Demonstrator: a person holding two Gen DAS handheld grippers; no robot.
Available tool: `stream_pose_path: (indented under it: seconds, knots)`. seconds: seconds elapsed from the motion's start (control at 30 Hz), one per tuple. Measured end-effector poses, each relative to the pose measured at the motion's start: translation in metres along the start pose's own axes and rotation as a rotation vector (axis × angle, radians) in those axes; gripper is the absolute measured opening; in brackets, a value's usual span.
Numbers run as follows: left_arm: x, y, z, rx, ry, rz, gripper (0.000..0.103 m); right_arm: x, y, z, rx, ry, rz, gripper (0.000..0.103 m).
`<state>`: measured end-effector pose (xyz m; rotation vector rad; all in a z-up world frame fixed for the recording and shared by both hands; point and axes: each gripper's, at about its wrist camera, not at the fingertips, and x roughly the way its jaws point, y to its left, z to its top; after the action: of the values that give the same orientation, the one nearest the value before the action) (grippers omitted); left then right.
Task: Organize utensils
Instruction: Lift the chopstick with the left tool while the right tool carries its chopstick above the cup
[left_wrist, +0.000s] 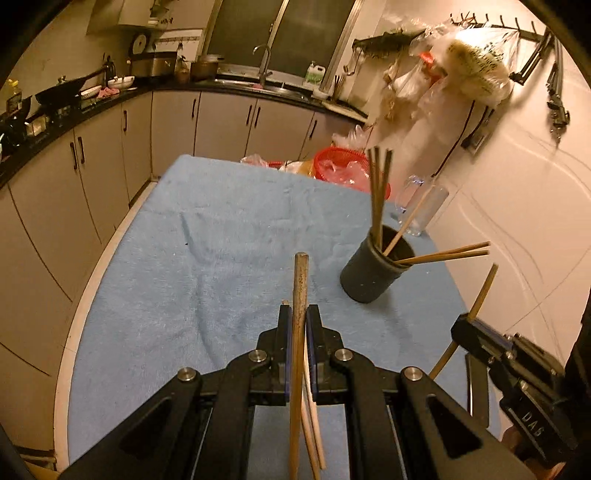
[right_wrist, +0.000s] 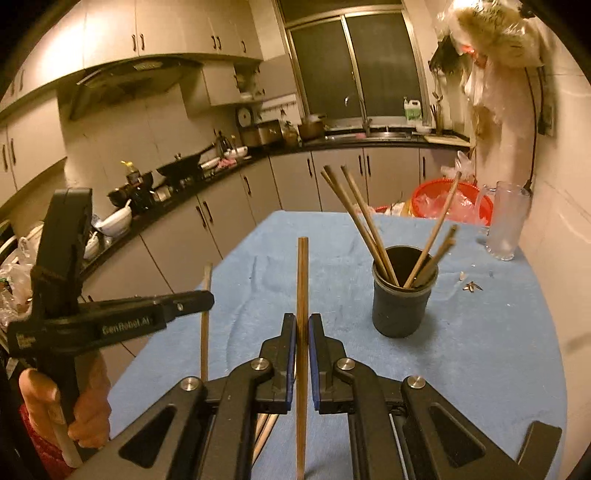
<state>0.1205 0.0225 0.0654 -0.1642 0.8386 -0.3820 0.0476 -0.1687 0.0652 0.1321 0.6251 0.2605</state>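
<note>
Currently, my left gripper (left_wrist: 299, 314) clamps several chopsticks (left_wrist: 300, 295) upright over the blue towel (left_wrist: 207, 240) | my right gripper (right_wrist: 303, 325) clamps one chopstick (right_wrist: 302, 280) | dark holder cup (right_wrist: 402, 306), standing right of both, contains more chopsticks.

A home kitchen: cabinets (right_wrist: 221, 218), sink (right_wrist: 384, 133), range hood (right_wrist: 136, 79), wok (right_wrist: 184, 166).

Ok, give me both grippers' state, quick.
Left gripper: closed on a chopstick.
Right gripper: closed on another chopstick.
</note>
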Motion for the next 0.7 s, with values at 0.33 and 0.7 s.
stream_pose_path:
  seconds: [0.33, 0.7]
  knots:
    - [-0.022, -0.023, -0.002, 0.046, -0.05, 0.028, 0.007, -0.044, -0.001, -0.004, 0.005, -0.068, 0.03, 0.007]
    - [-0.034, -0.027, 0.0, 0.061, -0.071, 0.02, 0.007, -0.057, -0.009, 0.0, 0.018, -0.102, 0.028, 0.007]
